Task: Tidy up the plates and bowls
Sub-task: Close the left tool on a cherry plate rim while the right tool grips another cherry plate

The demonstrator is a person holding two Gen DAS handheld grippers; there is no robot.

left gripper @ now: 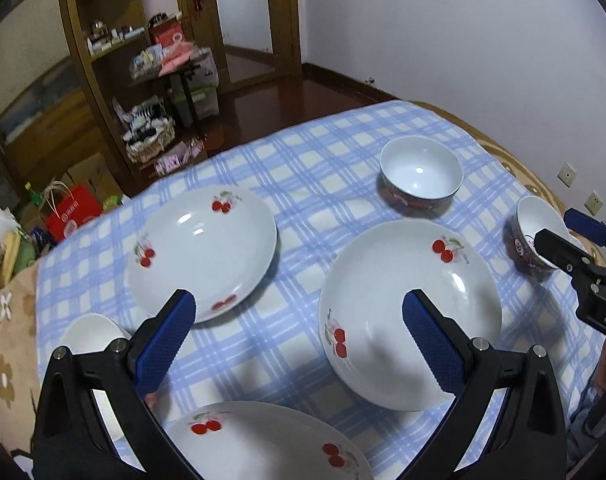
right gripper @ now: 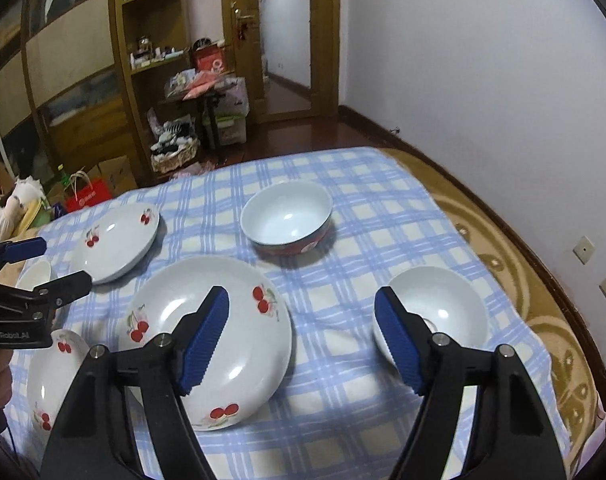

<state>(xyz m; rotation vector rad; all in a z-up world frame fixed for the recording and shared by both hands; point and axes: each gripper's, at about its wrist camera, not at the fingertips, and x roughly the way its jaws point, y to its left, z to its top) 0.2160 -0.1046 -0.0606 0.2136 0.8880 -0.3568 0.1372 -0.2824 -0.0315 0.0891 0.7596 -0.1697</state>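
Three white plates with cherry prints lie on the blue checked cloth (left gripper: pixel 303 184): a far left plate (left gripper: pixel 203 252), a middle plate (left gripper: pixel 411 312) and a near plate (left gripper: pixel 263 440). A red-sided bowl (left gripper: pixel 421 176) stands at the back, another bowl (left gripper: pixel 539 236) at the right, and a small white bowl (left gripper: pixel 91 336) at the left edge. My left gripper (left gripper: pixel 299 298) hangs open over the cloth between the plates. My right gripper (right gripper: pixel 301 294) is open and holds nothing, between the middle plate (right gripper: pixel 255 360) and the right bowl (right gripper: pixel 443 308).
The cloth ends in a patterned brown cover (right gripper: pixel 543 320) close to the white wall (right gripper: pixel 483 100) on the right. Beyond the far edge are a wooden floor, shelves (right gripper: pixel 151 40) and boxes. A red bag (left gripper: pixel 73 216) and soft items sit off the left side.
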